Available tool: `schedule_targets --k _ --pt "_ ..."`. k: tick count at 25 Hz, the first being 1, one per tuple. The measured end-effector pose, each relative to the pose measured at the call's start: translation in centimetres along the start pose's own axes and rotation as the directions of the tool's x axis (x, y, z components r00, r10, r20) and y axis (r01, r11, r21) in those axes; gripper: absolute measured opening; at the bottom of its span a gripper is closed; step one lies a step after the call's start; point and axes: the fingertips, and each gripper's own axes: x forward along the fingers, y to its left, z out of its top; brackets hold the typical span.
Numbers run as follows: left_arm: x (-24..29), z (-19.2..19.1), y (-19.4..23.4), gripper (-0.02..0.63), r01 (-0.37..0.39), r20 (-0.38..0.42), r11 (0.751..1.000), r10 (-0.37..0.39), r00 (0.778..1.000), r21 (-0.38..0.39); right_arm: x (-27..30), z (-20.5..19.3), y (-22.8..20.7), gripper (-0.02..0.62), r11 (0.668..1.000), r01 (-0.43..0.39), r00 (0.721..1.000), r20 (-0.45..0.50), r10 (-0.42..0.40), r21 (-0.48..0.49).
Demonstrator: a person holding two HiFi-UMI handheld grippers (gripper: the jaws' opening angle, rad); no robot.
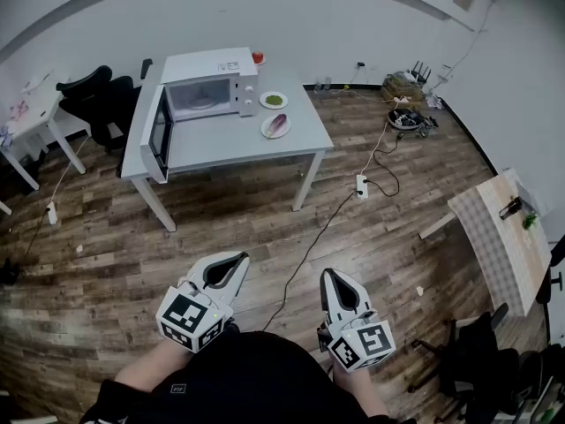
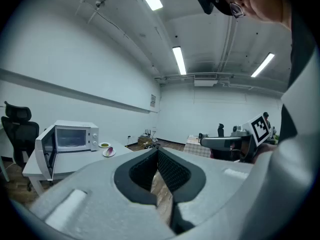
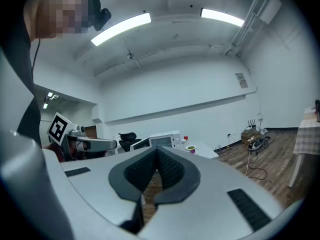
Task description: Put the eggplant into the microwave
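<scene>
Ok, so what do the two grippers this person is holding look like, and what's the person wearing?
Both the left claw and right claw are pale grey, tapering shells lined with black textured pads. Each carries a white cube printed with black square markers. The person wears a black top.

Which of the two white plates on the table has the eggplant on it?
The white round plate nearer the grey table's front edge, holding the purple eggplant; the other plate, beside the white microwave, holds something green.
</scene>
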Motion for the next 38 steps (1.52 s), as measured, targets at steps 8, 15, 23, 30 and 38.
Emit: schedule_targets --k 8,15,23,30,38 --pt "0.7 -0.5 -1.3 0.008 -0.012 -0.019 1.0 0.012 1.0 -0.009 -1.1 -0.1 -1.3 0.012 1.0 -0.002 1.0 -0.003 0.002 0.001" --pt "2.2 -0.5 -3.6 0.008 -0.027 -0.019 1.0 0.027 0.999 -0.007 -3.5 -0.1 -4.0 0.014 0.995 -0.019 0.999 0.04 0.016 0.095" --pt "4.3 0.6 -6.6 0.008 -0.07 0.013 0.998 0.07 0.997 0.008 -7.1 -1.0 -8.2 0.015 0.993 -0.024 1.0 0.017 0.022 0.116" --pt "6.1 0.3 -6.1 0.008 -0.103 0.009 0.995 0.103 0.995 -0.011 -6.8 -2.4 -10.3 0.015 0.99 -0.032 0.999 -0.019 0.035 0.136" --pt "9.1 0.4 -1.1 0.008 -0.131 0.034 0.991 0.132 0.991 -0.02 -0.9 -3.2 -12.1 0.015 0.99 -0.04 0.996 -0.072 0.05 0.136"
